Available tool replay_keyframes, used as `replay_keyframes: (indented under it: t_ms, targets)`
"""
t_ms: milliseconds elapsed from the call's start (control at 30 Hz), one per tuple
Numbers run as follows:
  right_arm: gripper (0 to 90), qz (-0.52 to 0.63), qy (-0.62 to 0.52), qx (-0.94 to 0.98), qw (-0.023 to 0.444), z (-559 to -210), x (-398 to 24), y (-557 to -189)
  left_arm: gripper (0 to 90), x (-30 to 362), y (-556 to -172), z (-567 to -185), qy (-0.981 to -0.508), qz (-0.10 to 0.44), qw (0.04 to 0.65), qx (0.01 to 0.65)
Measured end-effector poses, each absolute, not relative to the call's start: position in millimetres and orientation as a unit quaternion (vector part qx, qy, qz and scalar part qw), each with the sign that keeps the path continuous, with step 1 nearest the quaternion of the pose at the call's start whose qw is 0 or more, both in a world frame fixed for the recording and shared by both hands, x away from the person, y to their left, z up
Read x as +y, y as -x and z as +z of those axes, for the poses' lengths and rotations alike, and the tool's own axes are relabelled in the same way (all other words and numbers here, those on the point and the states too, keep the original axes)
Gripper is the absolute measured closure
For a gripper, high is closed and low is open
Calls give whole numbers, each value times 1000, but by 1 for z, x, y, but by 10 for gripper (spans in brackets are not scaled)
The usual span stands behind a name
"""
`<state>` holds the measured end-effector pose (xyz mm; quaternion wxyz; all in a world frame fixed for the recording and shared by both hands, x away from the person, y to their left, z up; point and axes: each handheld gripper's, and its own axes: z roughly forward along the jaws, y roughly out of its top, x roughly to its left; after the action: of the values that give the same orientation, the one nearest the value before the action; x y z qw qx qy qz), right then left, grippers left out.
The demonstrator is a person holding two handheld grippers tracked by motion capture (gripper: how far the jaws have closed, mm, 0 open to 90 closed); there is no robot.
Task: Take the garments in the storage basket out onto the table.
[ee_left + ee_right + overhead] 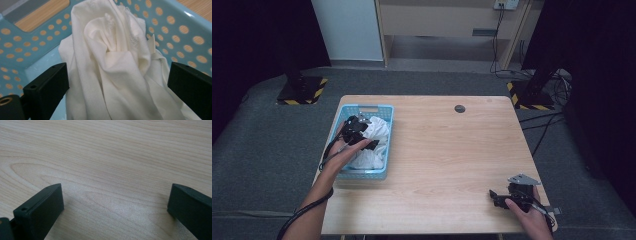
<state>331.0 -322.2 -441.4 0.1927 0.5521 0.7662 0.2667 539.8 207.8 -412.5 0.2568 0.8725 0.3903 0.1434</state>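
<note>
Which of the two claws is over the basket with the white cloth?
The left claw: it hangs open over the white cloth in the blue basket. The right claw sits open over bare table, far from the basket.

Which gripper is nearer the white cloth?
Left. The left gripper hangs over the white cloth in the blue basket, jaws open around it; the right gripper sits at the table's near right corner.

Soft white cloth (pixel 117 72), perforated plastic basket (pixel 185 35), matt wood table (pixel 112 157)
</note>
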Motion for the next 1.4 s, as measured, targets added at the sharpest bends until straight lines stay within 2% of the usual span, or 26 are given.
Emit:
replay_keyframes:
  t_ms: [567, 1400]
  targets:
    - [3, 267, -552, 766, 193, -441, -322, -331, 23, 203, -559, -437, -878, 127, 228, 400]
    - [3, 266, -553, 766, 193, -441, -322, -331, 15, 201, -563, -443, -876, 121, 226, 408]
